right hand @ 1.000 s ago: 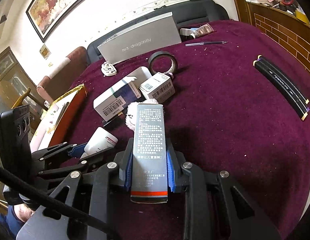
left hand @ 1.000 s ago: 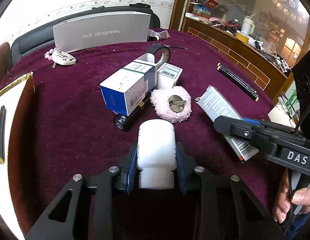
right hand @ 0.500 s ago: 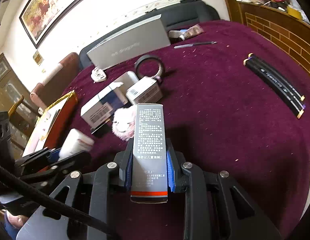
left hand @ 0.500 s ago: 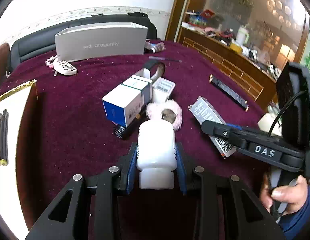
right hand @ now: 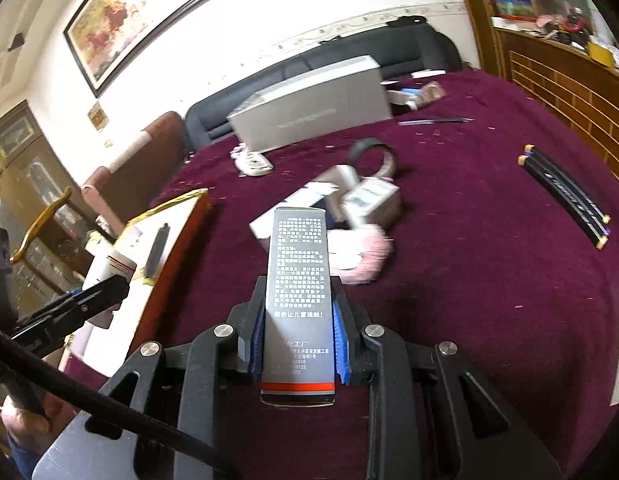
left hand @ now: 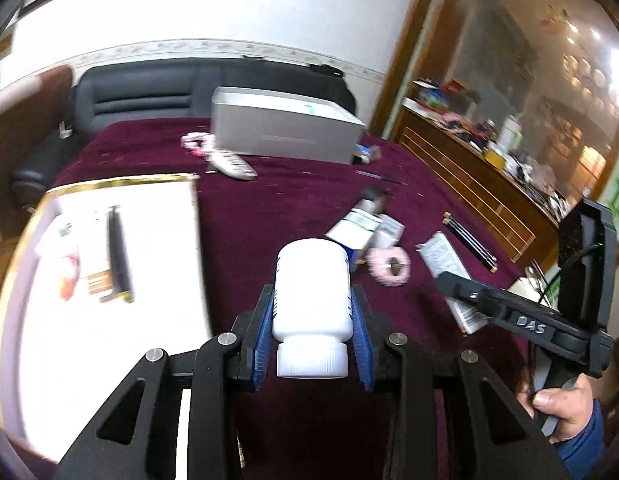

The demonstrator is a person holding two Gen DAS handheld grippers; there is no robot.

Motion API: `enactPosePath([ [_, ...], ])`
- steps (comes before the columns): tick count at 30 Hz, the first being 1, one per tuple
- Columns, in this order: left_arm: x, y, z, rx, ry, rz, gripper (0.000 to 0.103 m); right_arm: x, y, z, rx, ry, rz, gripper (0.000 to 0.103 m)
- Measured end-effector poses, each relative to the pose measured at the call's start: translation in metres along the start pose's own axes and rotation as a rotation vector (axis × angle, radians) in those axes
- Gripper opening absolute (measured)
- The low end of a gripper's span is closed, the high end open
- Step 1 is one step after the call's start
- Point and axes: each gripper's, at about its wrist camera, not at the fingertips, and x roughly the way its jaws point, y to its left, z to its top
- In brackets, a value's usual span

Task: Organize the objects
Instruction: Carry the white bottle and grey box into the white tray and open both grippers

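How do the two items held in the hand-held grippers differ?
The white plastic bottle is round and plain; the grey cardboard box is flat-sided and printed with text. The bottle's ribbed cap faces the camera; the box shows a red stripe there. Both are clamped between blue pads, left hand-held gripper and right hand-held gripper.

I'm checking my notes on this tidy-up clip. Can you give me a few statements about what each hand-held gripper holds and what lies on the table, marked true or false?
1. The left hand-held gripper grips a white bottle. True.
2. The right hand-held gripper is empty. False: it is shut on a grey box with printed text.
3. A black strip lies in the gold-edged tray. True.
4. The pink puff lies in that tray. False: it lies on the maroon cloth beside the small boxes.
5. The tape roll stands on the cloth. True.
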Motion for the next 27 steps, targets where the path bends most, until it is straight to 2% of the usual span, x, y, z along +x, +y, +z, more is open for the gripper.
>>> enactPosePath([
  [6, -0.029, 0.053, -0.005, -0.082, -0.041, 0.054, 0.03, 0.012, 0.043, -0.005, -0.053, 0.044, 0.037, 0.025],
  [14, -0.042, 0.11, -0.019, -0.172, -0.049, 0.105, 0.03, 0.032, 0.102, -0.008, -0.143, 0.093, 0.092, 0.025],
  [21, -0.048, 0.146, -0.03, -0.208, -0.033, 0.141, 0.03, 0.065, 0.151, -0.006, -0.204, 0.158, 0.143, 0.025],
  [27, -0.045, 0.169, -0.023, -0.209, -0.01, 0.177, 0.03, 0.099, 0.186, -0.001, -0.243, 0.23, 0.147, 0.025],
])
